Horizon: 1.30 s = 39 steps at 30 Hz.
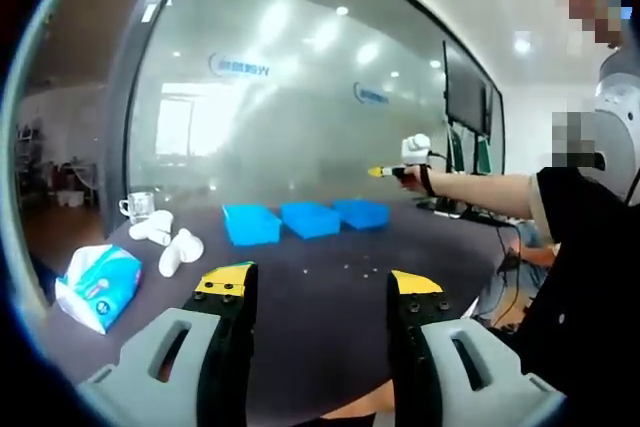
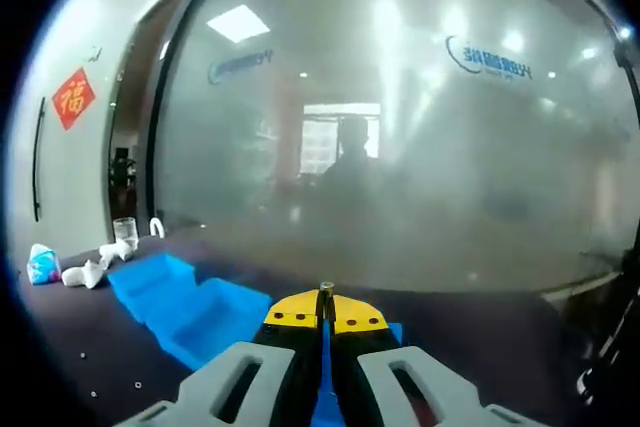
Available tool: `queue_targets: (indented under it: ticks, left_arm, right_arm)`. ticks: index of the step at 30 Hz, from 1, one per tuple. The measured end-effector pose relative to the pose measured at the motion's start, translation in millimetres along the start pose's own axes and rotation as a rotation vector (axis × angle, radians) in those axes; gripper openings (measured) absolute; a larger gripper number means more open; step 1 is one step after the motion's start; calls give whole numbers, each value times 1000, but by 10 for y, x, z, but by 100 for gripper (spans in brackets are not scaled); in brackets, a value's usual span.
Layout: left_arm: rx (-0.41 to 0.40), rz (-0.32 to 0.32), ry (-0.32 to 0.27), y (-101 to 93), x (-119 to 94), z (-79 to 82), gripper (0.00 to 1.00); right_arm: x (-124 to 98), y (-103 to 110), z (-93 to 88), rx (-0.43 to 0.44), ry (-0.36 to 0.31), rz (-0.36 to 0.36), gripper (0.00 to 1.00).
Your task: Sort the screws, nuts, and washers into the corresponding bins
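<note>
Frosted glass wall [image 1: 300,97] w/ blue logos fills the background in both views; in front of it we see a dark table [image 1: 330,297]. Across its far side sit three blue bins [image 1: 305,219] in a row, close together; in the right gripper view we look down at the bins [image 2: 190,307] from just above. At the table's left end: a blue-white tissue pack [image 1: 98,287] near the edge, crumpled white tissues [image 1: 172,242] beside it, and a clear glass cup [image 1: 138,205] further back. Small hardware [image 1: 370,265], the screws/nuts/washers, lies scattered on the table between us and the bins; too tiny to tell which is which. A few specks [image 2: 110,377] show on the tabletop left of the bins in the right gripper view. Our left gripper [image 1: 318,292] hovers above the near table edge, jaws wide apart, nothing between them. Our right gripper [image 2: 325,315] is over the bins, jaws pressed together on a tiny metal piece [image 2: 326,288] at the tips; we can't tell what type. In the left gripper view, the right gripper [image 1: 395,171] reaches out at arm's length above the rightmost bin.
</note>
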<state>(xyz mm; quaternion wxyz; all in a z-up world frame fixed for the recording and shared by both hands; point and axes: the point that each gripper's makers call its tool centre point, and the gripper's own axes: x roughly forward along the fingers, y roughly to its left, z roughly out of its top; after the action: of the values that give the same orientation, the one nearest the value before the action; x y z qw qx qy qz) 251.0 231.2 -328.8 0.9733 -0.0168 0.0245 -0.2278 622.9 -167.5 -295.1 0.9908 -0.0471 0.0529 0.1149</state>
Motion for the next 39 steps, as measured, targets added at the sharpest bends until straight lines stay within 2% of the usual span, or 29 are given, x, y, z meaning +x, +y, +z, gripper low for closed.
queue_targets:
  ticks: [11, 14, 17, 22, 28, 33, 39]
  left_arm:
    - [3, 6, -2, 11, -27, 14, 51]
    - [2, 5, -3, 10, -21, 16, 51]
    - [1, 7, -3, 14, -15, 19, 51]
    - [5, 4, -4, 9, -17, 32, 51]
    - [4, 5, -7, 24, -26, 42, 51]
    - [2, 3, -7, 25, -20, 34, 51]
    - [1, -2, -6, 7, -7, 30, 51]
  right_arm:
    - [81, -16, -10, 0, 2, 3, 0]
    - [91, -14, -10, -28, -9, -6, 6]
    - [77, 23, -19, -36, -18, -3, 17]
    - [14, 67, -51, -42, -24, 6, 20]
    - [-137, 88, -74, -28, -41, 14, 22]
    - [-309, 171, -117, 3, -48, 56, 25]
    - [-663, 359, -115, 28, -82, 115, 28]
